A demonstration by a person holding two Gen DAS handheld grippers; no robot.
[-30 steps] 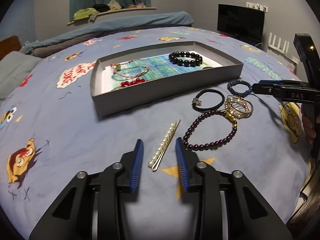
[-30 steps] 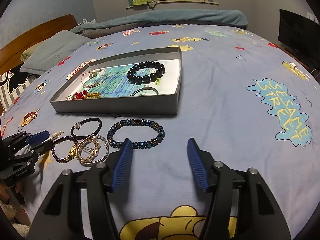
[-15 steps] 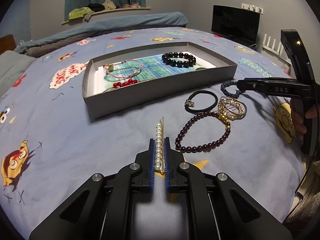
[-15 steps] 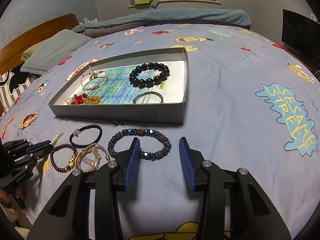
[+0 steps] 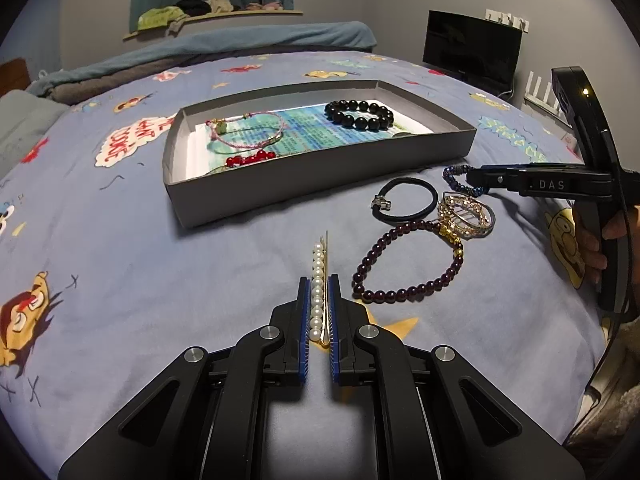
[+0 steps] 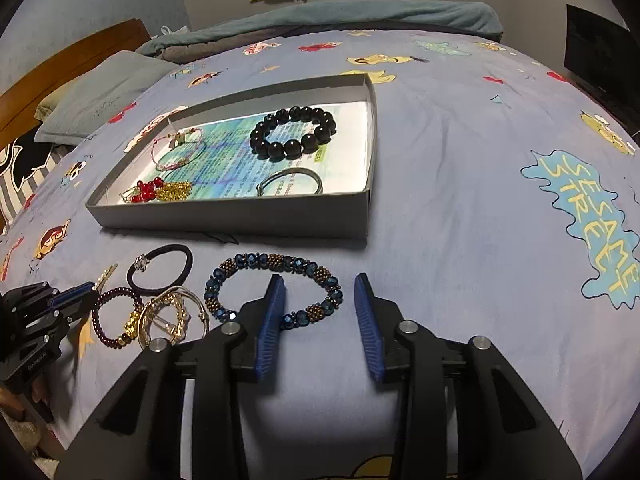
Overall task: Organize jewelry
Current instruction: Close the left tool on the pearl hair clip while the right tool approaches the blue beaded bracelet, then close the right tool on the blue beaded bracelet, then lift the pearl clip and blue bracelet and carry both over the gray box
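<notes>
- Jewelry lies in two lots on the bedspread [image 6: 460, 168]: some inside the grey box [image 6: 240, 216], the rest loose in front of its near wall.
- Pearl clip [image 5: 318, 280] sits on the cover between my left gripper [image 5: 319, 312] pads; jaws nearly together, pinching its near half, far end poking out toward the box.
- Just right of the clip: dark red bead bracelet [image 5: 408, 276], touching a gold bangle cluster [image 5: 466, 214]; black hair tie [image 5: 406, 204] beside those, nearer the box.
- My right gripper [image 6: 320, 316] straddles the near right arc of the blue bead bracelet [image 6: 274, 288]; jaws have just been closing, a clear gap remains at the right pad, so no grip yet. Left pad is over the beads; contact I cannot tell.
- In the box: black bead bracelet [image 6: 294, 132] toward the right, silver ring-shaped bangle [image 6: 290, 182] at the near wall, pink cord bracelet [image 6: 178, 148] left, red beads with gold chain [image 6: 158, 192] in the near left corner.
- Printed paper [image 6: 224, 164] lines the box floor.
</notes>
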